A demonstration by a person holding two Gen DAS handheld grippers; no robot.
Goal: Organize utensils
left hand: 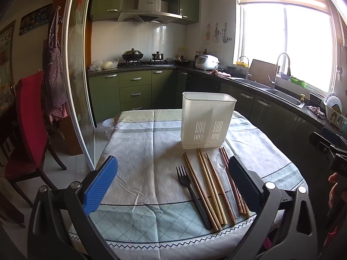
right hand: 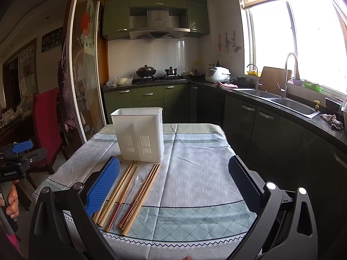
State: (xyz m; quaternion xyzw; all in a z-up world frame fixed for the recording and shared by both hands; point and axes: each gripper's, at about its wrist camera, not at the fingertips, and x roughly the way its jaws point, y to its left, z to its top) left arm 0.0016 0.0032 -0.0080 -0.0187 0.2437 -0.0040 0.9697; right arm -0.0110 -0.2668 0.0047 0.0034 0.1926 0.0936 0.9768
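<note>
A white utensil caddy stands upright near the middle of a kitchen table draped in a checked tablecloth, and nothing pokes above its rim — by every sign the sorting has not begun. Just in front of the caddy, the utensils lie flat in a loose row on the cloth: a black plastic fork at the left of the group, several pale wooden chopsticks beside it, a clear plastic spoon next, and a darker reddish pair of chopsticks at the right, partly tucked behind a gripper finger.

The left gripper hangs above the near end of the table with its fingers spread wide and nothing between them; most of the row sits inside that gap, toward its right side. The right gripper is likewise spread and empty, hovering over bare cloth with the chopsticks close to its left finger. In that view the spoon is faint against the cloth, and the fork cannot be made out — probably hidden behind the blue pad.

Judged from this, every piece remains to be lifted and dropped into the caddy. Whether the caddy has inner compartments cannot be told from here.
</note>
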